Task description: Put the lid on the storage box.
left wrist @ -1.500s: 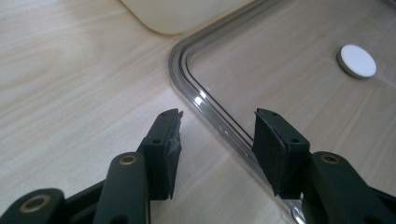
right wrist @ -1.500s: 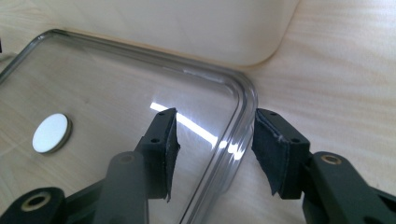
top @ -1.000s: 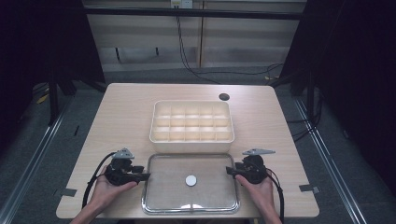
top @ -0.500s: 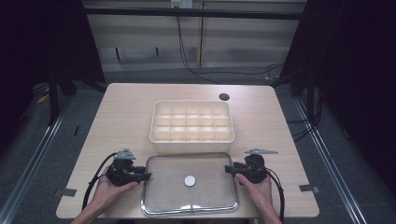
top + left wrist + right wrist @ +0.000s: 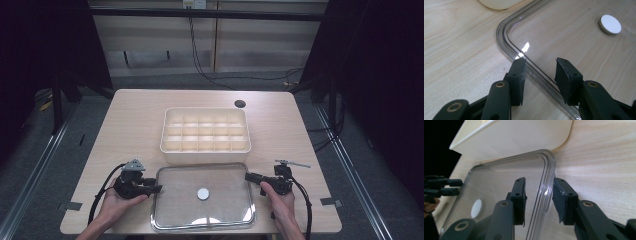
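Note:
A clear plastic lid with a white round knob lies flat on the table near the front edge. Behind it stands a cream compartment box. My left gripper is at the lid's left edge; in the left gripper view its jaws stand open, one on each side of the lid's rim. My right gripper is at the lid's right edge. It is open too, with the rim running between its pads. Neither one clamps the rim.
The box's front wall almost touches the lid's far edge. A dark round hole sits in the table at the back right. Bare wood lies to either side of the box. Cables trail from both grippers toward the front edge.
Both hands have shifted a little toward the front edge, and the jaws stay at the lid's two side edges. The lid and the box have not moved.

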`<state>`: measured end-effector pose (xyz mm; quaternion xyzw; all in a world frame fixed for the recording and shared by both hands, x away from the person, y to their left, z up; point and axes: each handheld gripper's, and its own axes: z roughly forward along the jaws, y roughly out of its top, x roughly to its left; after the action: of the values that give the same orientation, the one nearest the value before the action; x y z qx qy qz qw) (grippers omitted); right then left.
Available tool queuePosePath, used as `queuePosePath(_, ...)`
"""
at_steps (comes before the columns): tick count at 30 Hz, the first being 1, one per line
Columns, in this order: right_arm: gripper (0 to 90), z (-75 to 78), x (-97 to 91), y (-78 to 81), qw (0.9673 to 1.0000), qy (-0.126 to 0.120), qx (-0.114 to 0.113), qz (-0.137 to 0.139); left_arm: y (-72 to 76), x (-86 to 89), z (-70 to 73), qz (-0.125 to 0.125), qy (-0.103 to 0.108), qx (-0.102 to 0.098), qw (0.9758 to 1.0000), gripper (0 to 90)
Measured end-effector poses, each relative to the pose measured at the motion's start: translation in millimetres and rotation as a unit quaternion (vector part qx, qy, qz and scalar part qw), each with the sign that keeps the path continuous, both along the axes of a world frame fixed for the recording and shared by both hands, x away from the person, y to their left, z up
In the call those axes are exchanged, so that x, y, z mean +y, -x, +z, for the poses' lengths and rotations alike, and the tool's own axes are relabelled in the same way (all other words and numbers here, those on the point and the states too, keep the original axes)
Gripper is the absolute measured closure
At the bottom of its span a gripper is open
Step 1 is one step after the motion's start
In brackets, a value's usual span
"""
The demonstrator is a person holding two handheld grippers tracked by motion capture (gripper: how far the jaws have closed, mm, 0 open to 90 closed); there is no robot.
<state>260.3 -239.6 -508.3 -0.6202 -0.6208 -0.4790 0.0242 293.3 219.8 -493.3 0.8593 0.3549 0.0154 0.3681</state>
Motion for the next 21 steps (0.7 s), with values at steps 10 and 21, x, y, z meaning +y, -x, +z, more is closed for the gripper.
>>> queuePosePath(10,66.0,2.0,8.8,-2.2,0.9996,-0.008,0.001,0.028,0.3,0.8,-1.0,0.007,0.007,0.0,1.0,60.5)
queuePosePath(21,65.7,6.6,7.6,-5.2,0.9968,-0.037,-0.015,0.068,-1.4,2.1,-1.6,0.006,0.011,-0.001,0.9999,59.5)
